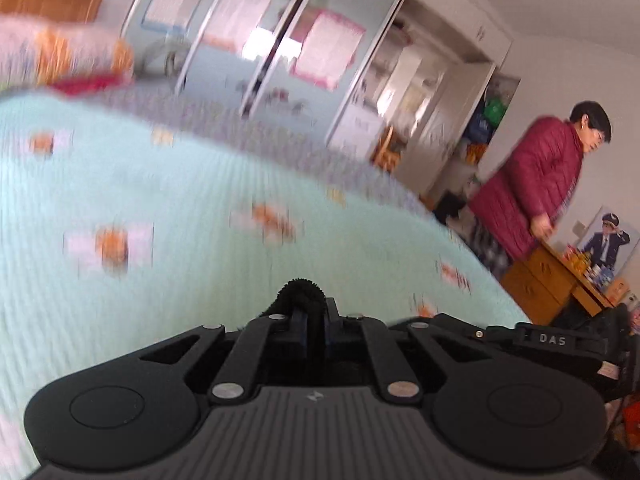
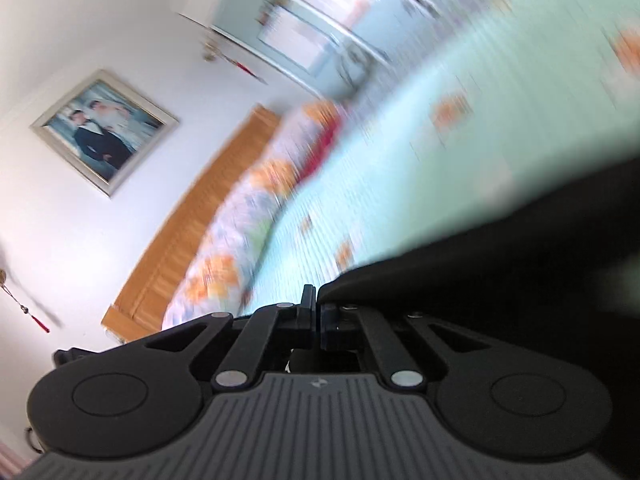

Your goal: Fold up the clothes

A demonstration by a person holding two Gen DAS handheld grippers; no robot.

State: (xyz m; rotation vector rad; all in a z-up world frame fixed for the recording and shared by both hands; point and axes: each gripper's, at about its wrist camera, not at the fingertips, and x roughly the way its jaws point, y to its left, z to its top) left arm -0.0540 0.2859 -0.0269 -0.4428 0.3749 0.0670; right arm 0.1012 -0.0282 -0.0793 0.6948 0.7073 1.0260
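Above the mint bedspread (image 1: pixel 180 200), both tools (image 1: pixel 310 312) (image 2: pixel 316 304) clamped on black, fuzzy-edged garment (image 2: pixel 520 248).

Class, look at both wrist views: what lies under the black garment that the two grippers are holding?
Under the black garment lies the mint-green bedspread with orange patches. The cloth hides whatever is directly beneath it. Both the left gripper and the right gripper have their jaws shut on it.

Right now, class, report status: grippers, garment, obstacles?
Left gripper shut on black garment. Right gripper shut on the same dark cloth. Bed below; nothing blocking.
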